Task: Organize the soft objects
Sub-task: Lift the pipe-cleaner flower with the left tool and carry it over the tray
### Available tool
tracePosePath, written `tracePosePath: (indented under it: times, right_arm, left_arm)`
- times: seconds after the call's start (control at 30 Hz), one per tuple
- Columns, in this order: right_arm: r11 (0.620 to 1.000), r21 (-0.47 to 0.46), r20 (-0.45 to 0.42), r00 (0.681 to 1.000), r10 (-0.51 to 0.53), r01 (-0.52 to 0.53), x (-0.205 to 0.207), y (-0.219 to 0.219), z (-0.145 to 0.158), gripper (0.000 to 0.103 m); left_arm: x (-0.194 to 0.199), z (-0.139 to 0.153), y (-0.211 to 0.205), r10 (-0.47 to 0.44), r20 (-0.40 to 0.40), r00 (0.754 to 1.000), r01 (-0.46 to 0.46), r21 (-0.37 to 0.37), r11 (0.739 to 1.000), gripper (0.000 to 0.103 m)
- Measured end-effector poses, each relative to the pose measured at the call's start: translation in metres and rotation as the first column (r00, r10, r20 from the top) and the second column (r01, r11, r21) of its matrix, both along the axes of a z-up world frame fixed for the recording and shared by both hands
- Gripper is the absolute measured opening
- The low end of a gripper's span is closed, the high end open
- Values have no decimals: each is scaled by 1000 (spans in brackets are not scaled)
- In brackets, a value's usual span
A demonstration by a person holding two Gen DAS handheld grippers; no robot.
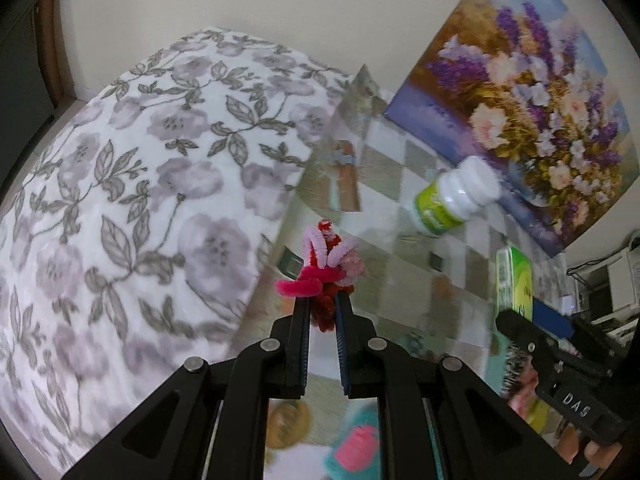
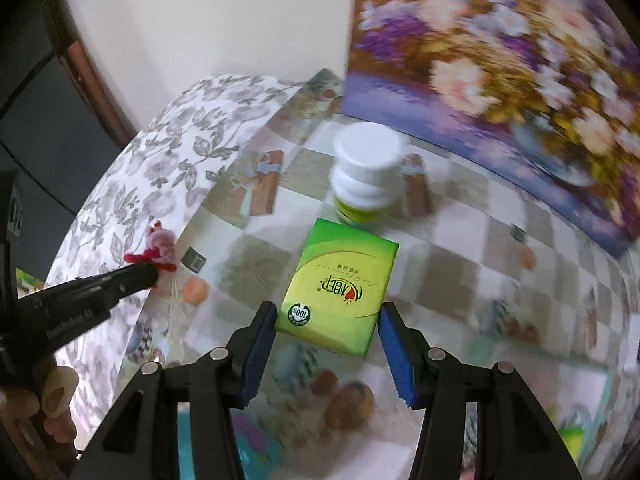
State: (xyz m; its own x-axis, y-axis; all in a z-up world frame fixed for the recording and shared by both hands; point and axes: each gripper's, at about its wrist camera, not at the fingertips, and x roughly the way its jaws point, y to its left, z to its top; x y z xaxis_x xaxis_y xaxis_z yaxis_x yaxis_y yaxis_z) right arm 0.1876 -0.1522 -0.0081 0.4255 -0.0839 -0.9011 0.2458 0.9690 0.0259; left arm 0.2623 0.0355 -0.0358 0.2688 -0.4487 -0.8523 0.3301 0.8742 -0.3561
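Observation:
My left gripper (image 1: 323, 300) is shut on a pink and red pipe-cleaner flower (image 1: 326, 264), held above the table near the edge of the floral cloth (image 1: 132, 184). The flower (image 2: 158, 246) and the left gripper (image 2: 140, 274) also show in the right wrist view at the left. My right gripper (image 2: 328, 316) is shut on a green tissue pack (image 2: 340, 284) and holds it above the table. In the left wrist view the pack (image 1: 514, 280) and the right gripper (image 1: 520, 332) appear at the right.
A white bottle with a green label (image 2: 364, 172) stands on the checkered tablecloth (image 2: 460, 264) behind the pack; it also shows in the left wrist view (image 1: 452, 196). A flower painting (image 1: 520, 96) leans on the wall at the right. Small items lie blurred below the grippers.

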Motion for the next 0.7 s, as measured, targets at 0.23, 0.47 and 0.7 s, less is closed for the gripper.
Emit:
tracePosePath:
  times: [0.23, 0.47, 0.7]
  right_arm:
    - [993, 19, 71, 990, -119, 118, -80, -24, 26, 55]
    - [970, 58, 124, 962, -242, 237, -150, -51, 35, 55]
    - [946, 78, 175, 930, -324, 315, -206, -70, 48, 55]
  left_arm:
    - [-45, 32, -15, 10, 29, 1000, -9, -47, 999, 12]
    - [-94, 67, -39, -20, 85, 996, 26, -69, 997, 12]
    - [-147, 76, -79, -105, 95, 990, 112, -73, 991, 12]
